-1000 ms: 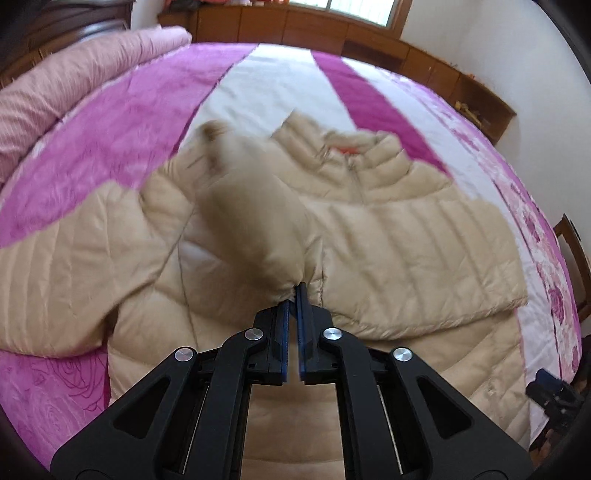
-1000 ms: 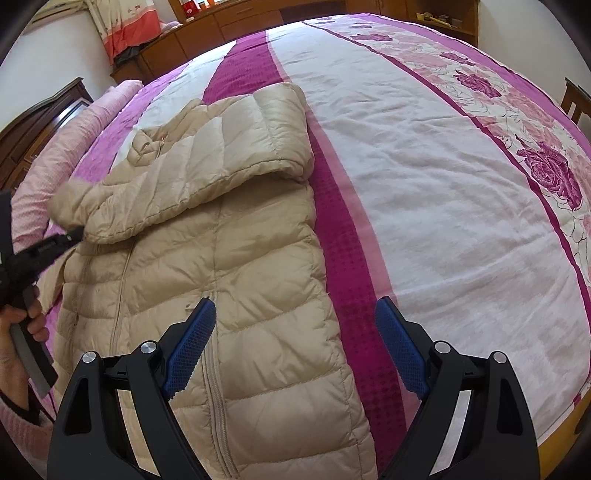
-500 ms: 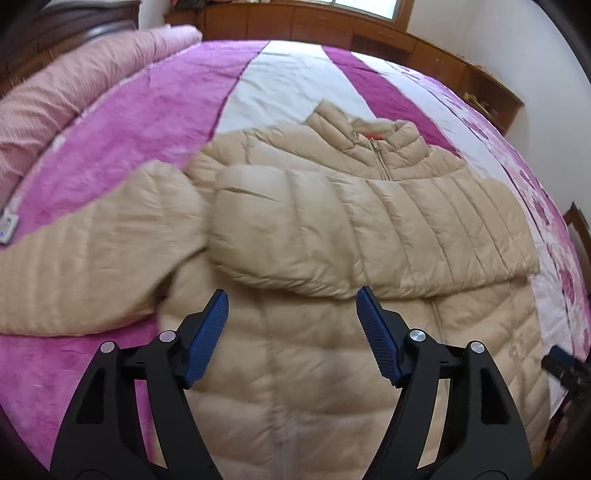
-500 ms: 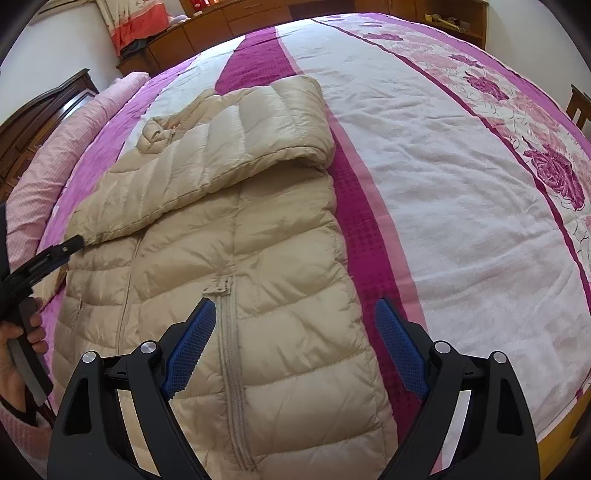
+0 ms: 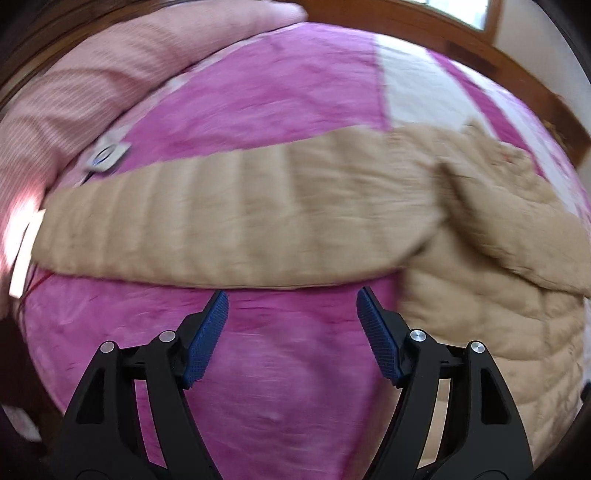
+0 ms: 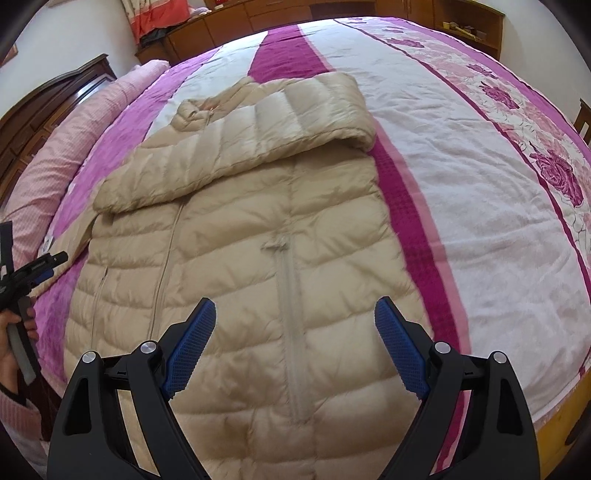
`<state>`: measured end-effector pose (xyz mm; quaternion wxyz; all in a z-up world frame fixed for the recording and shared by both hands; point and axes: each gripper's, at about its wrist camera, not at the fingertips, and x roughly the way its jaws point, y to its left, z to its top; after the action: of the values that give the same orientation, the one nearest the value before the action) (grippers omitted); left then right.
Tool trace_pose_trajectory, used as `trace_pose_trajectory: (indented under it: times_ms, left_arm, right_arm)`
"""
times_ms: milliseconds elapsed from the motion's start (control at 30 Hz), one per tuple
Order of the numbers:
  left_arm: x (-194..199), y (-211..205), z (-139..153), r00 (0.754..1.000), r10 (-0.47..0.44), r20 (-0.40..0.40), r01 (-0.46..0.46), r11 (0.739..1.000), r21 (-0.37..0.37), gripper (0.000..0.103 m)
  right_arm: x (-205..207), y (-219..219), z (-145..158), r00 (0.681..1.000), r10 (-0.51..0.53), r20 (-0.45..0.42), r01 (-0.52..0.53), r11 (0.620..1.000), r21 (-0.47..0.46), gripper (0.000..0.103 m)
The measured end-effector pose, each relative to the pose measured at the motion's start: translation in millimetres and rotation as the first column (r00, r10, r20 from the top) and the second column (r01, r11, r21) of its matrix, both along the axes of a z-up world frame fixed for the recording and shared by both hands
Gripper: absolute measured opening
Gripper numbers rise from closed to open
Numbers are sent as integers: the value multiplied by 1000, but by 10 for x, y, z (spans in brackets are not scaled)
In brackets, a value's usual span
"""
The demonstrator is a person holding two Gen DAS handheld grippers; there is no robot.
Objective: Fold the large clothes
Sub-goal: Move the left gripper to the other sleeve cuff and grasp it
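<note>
A beige quilted down jacket (image 6: 236, 266) lies front up on the bed, zipper closed. One sleeve (image 6: 258, 133) is folded across its chest. The other sleeve (image 5: 207, 225) lies stretched out flat to the side over the pink bedcover. My left gripper (image 5: 291, 299) is open and empty, just short of that sleeve's lower edge; it also shows in the right wrist view (image 6: 40, 273). My right gripper (image 6: 295, 310) is open and empty, above the jacket's lower front near the zipper.
The bed has a magenta, white and floral cover (image 6: 480, 192). A rolled pink quilt (image 5: 85, 88) lies along the dark wooden headboard (image 6: 44, 110). Wooden cabinets (image 6: 258, 18) line the far wall. The bed's edge (image 6: 561, 410) is at the lower right.
My left gripper let go of the folded sleeve, opened, and swung left to the outstretched sleeve. My right gripper drifted left over the jacket's lower front, staying open.
</note>
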<state>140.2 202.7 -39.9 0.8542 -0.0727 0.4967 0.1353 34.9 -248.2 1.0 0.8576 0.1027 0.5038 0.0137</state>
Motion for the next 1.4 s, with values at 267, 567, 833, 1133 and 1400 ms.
trace_pose_trajectory:
  times_ms: [267, 567, 833, 1133, 1400]
  left_arm:
    - [48, 579, -216, 990, 140, -16, -140, 990, -6, 73]
    - [223, 895, -418, 974, 228, -1, -226, 964, -142, 73]
    - [67, 922, -314, 947, 319, 30, -316, 945, -84, 73]
    - [238, 1194, -484, 927, 375, 8, -372, 921, -117, 77]
    - [240, 1109, -463, 943, 330, 35, -329, 944, -37, 59]
  right_arm:
    - [-100, 190, -72, 999, 15, -38, -16, 1000, -22, 85]
    - [-173, 296, -91, 998, 18, -57, -21, 998, -51, 85]
    - [-194, 284, -141, 997, 10, -79, -15, 998, -62, 85]
    - [-192, 313, -161, 996, 14, -85, -20, 997, -68, 85]
    - [-211, 318, -174, 996, 9, -89, -16, 997, -74, 88]
